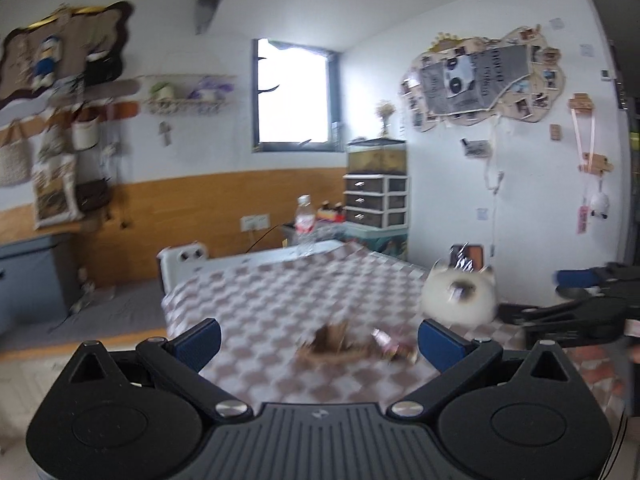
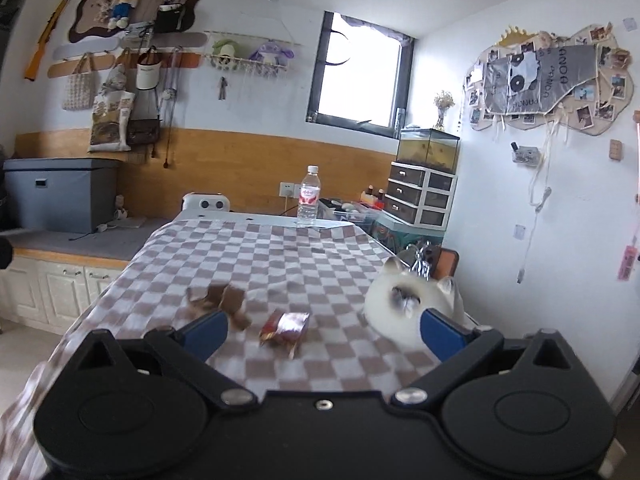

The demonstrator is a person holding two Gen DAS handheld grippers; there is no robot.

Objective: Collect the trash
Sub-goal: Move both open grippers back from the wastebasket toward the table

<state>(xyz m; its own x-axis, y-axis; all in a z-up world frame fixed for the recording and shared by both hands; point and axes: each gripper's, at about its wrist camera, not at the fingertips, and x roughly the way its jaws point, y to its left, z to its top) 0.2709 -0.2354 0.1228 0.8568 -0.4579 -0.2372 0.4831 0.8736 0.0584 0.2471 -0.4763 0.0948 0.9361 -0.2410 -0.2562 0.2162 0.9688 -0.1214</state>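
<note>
A crumpled brown paper scrap [image 1: 330, 342] [image 2: 222, 300] and a shiny red snack wrapper [image 1: 394, 346] [image 2: 285, 326] lie side by side on the checkered tablecloth [image 2: 280, 252]. A white cat-shaped bin [image 1: 460, 298] [image 2: 412, 304] stands at the table's right edge. My left gripper [image 1: 320, 342] is open and empty, just short of the two pieces. My right gripper [image 2: 324, 334] is open and empty, with the wrapper between its fingers' line and the bin by its right finger. It also shows at the right of the left wrist view [image 1: 576, 300].
A water bottle [image 2: 309, 196] [image 1: 305, 226] stands at the table's far edge. A white appliance [image 2: 206, 202] sits behind the far left corner. A drawer unit with a tank [image 2: 424, 184] stands at the back right. A grey box [image 2: 60, 194] sits on the left bench.
</note>
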